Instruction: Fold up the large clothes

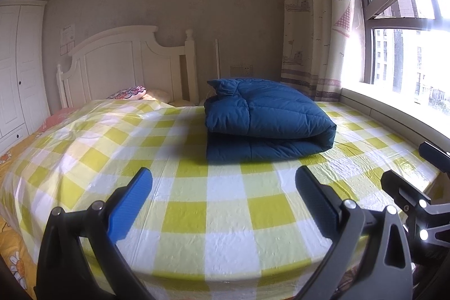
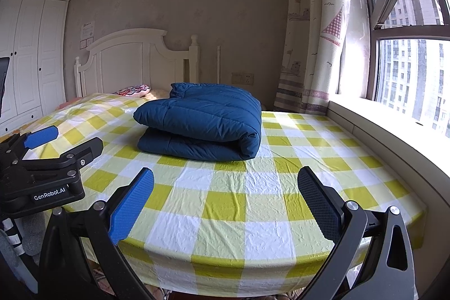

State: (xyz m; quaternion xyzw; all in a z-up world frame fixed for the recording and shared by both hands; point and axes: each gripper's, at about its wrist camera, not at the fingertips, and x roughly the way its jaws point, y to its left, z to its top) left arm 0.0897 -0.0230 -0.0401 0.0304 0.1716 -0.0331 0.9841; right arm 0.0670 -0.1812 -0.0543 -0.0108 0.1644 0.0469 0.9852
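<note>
The blue padded garment (image 1: 264, 120) lay folded at the frame's centre on the checked bed (image 1: 213, 218), both the left gripper (image 1: 225, 204) and right gripper (image 2: 226, 204) wide open and empty, so folding seemed finished, perhaps needing only tidying.

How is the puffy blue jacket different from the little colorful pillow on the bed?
The folded, quilted dark blue jacket is one plain colour; the small patterned pillow has red, white and dark swirls. The jacket looks much bigger and bulkier than the flat pillow. The jacket lies mid-bed on the yellow-and-white checked plastic sheet; the pillow lies by the white headboard. Both are soft and rest on the bed, untouched.
</note>
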